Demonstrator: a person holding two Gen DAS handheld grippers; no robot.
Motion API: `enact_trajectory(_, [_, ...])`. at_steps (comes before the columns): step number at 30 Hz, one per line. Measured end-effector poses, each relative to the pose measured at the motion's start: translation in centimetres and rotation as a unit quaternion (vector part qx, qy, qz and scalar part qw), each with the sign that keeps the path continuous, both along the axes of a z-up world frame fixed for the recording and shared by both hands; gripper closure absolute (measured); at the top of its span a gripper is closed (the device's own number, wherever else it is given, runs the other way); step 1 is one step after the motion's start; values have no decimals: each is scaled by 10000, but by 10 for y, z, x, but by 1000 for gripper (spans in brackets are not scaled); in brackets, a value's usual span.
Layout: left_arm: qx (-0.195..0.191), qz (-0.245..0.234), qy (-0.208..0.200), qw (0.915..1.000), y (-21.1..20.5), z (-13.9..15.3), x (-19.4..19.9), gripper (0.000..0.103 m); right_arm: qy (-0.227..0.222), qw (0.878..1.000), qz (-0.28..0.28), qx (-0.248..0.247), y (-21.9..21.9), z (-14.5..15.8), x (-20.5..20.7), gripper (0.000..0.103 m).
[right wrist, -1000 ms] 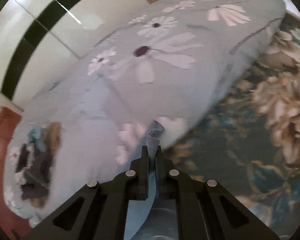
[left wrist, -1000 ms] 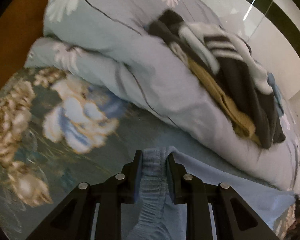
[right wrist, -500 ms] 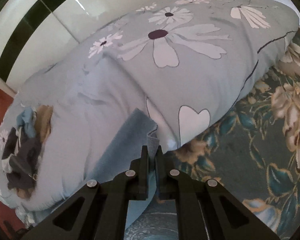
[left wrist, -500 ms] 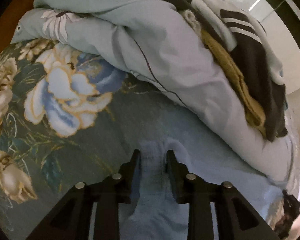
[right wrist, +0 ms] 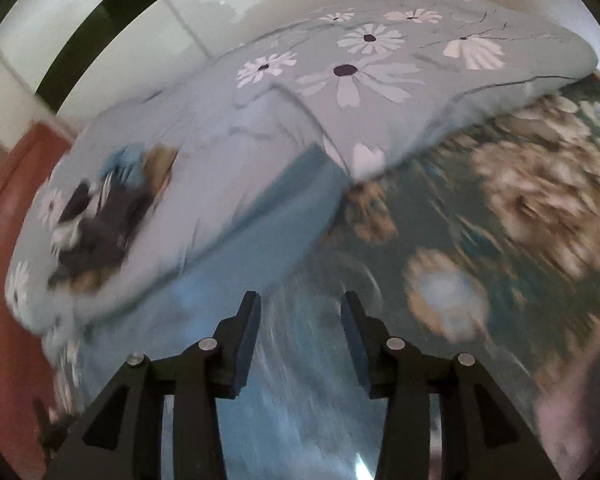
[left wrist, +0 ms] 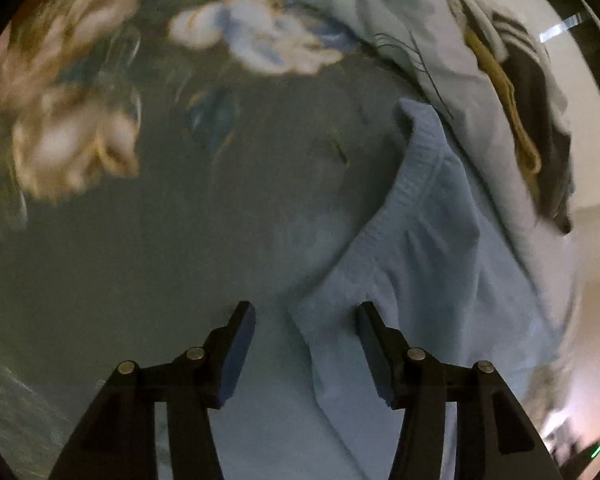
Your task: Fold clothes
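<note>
A light blue garment [left wrist: 432,256] lies on the floral bedsheet [left wrist: 180,216], its ribbed waistband running up towards the duvet. My left gripper [left wrist: 306,316] is open, its jaws wide apart just above the garment's near edge, holding nothing. In the right wrist view the same blue garment [right wrist: 296,204] lies flat against the duvet's edge. My right gripper [right wrist: 300,308] is open and empty above the sheet, apart from the garment. Both views are motion-blurred.
A pale blue daisy-print duvet [right wrist: 360,92] is heaped along the far side. A pile of dark, striped and mustard clothes [left wrist: 520,92] sits on it, also in the right wrist view [right wrist: 104,208]. A white wall with a dark stripe stands behind.
Both grippers were shut on the blue garment; both have opened and let it go. The garment now lies on the bed and both grippers have pulled back.
</note>
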State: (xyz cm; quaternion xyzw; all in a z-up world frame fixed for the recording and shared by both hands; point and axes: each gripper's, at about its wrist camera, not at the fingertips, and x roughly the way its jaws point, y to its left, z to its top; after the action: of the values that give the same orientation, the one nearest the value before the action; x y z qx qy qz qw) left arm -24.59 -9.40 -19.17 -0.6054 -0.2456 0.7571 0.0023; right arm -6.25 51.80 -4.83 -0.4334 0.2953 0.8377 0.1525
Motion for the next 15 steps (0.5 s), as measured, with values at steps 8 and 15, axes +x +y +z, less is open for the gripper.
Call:
enact_trajectory(8, [277, 443, 244, 9983, 1, 5, 15, 92, -210, 9979, -468, -402, -30, 18, 142, 60])
enact_trajectory(15, [149, 1039, 629, 9925, -51, 35, 31, 95, -801, 9887, -687, -1061, -45, -32, 206, 59])
